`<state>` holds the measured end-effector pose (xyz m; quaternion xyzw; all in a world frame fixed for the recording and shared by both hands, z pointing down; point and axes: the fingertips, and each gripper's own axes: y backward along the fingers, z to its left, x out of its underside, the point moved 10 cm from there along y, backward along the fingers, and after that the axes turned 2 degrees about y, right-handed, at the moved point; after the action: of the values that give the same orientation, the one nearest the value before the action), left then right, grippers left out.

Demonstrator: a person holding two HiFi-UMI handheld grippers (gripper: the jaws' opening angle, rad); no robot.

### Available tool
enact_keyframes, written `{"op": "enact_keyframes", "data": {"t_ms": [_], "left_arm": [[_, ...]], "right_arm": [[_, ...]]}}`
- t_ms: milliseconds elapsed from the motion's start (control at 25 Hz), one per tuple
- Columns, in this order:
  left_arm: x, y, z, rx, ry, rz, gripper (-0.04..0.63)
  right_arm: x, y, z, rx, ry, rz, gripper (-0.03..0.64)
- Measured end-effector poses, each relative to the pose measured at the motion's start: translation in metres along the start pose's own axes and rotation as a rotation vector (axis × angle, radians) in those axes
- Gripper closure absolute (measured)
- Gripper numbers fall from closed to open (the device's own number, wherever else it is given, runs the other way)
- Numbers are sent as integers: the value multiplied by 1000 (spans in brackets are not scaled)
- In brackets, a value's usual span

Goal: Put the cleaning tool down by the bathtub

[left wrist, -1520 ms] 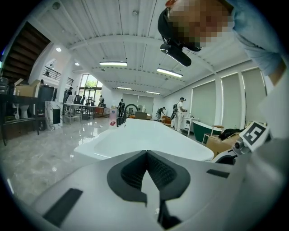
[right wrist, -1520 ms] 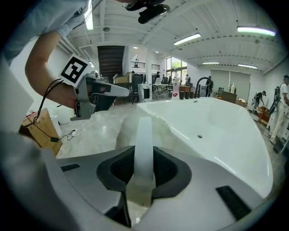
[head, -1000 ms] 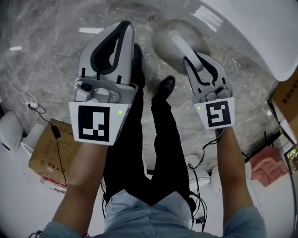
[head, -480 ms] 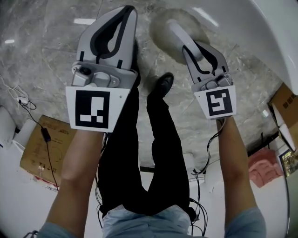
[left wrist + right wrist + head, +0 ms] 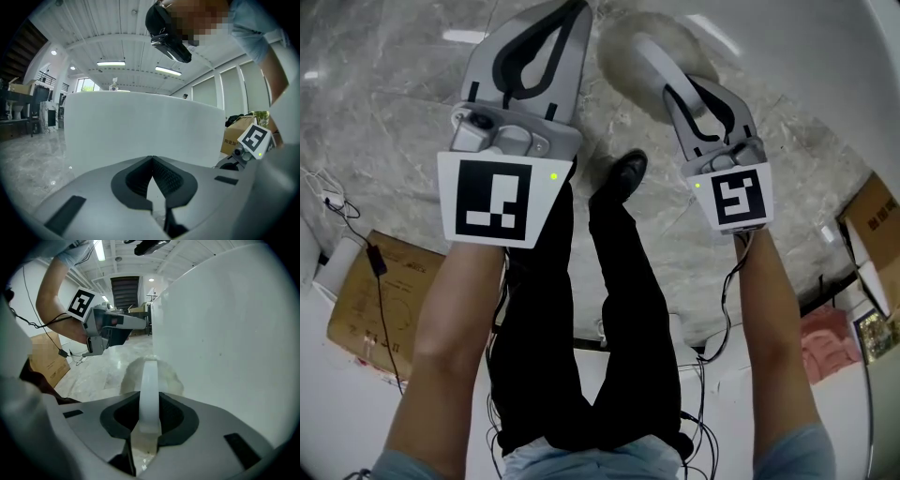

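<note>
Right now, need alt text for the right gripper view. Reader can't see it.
The right gripper is shut on the white handle of the cleaning tool, whose fluffy round head shows ahead against the marble floor. The white bathtub wall fills the right side. The left gripper, with its marker cube, is at upper left.

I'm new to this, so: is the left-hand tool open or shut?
Shut. The left tool has its dark pads meeting at the tips, with nothing between them.
</note>
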<state>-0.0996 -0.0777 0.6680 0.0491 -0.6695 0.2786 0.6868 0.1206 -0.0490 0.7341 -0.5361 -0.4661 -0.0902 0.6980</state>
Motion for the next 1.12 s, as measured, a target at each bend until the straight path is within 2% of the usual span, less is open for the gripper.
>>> {"op": "enact_keyframes", "data": {"t_ms": [320,1120], "left_arm": [[28,-16,1,35,-68,4,580],[86,-18,8,85,-89,43,580]], "right_arm": [[22,-27,-3,-5,20,8,514],[66,-73,-8,-34,70,79,512]]}}
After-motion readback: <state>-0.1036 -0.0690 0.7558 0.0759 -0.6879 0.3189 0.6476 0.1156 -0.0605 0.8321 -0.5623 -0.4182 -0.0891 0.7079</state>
